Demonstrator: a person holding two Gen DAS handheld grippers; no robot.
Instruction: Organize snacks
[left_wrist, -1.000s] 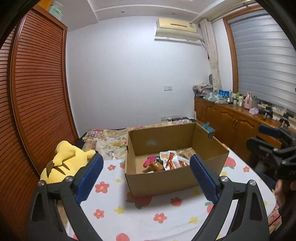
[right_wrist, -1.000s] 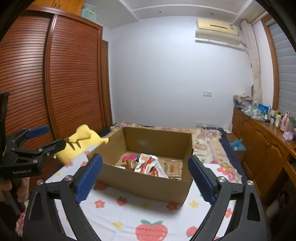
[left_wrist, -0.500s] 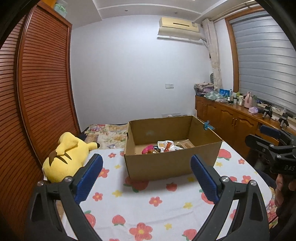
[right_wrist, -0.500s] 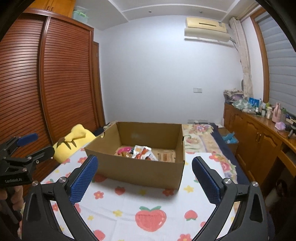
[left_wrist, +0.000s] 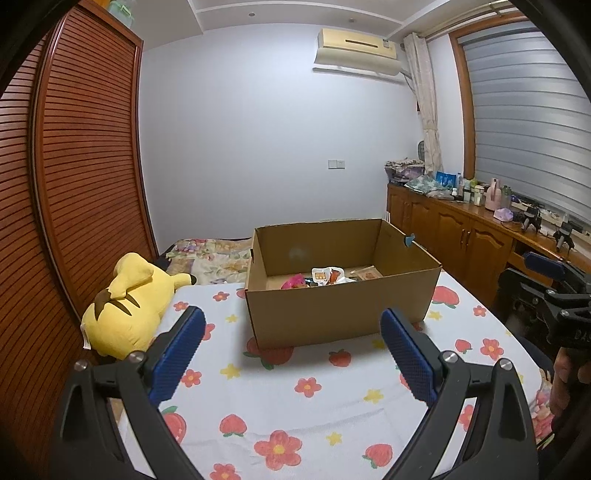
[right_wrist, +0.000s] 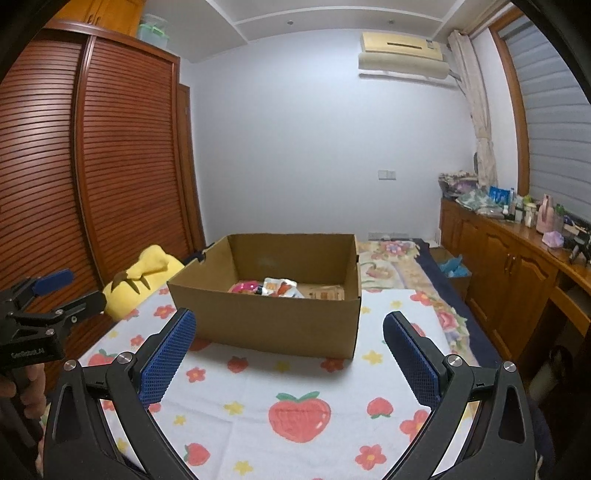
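An open cardboard box (left_wrist: 332, 314) (right_wrist: 273, 321) stands on the flowered sheet in both wrist views. Several snack packets (left_wrist: 327, 276) (right_wrist: 279, 287) lie on its floor, among them a pink one (left_wrist: 293, 282) and a brown biscuit pack (right_wrist: 327, 293). My left gripper (left_wrist: 291, 343) hangs open in front of the box, nothing between its blue pads. My right gripper (right_wrist: 286, 345) is open too, short of the box's near wall, and shows at the right edge of the left wrist view. The left gripper also appears at the left edge of the right wrist view.
A yellow plush toy (left_wrist: 129, 299) (right_wrist: 147, 275) lies left of the box against the slatted wardrobe (left_wrist: 74, 184). A wooden cabinet (left_wrist: 461, 236) with bottles runs along the right wall. The strawberry-print sheet (right_wrist: 295, 406) spreads in front of the box.
Both grippers have drawn back and lowered from the box, so it looks farther off and its contents sit deeper behind the near wall. Both stayed open.
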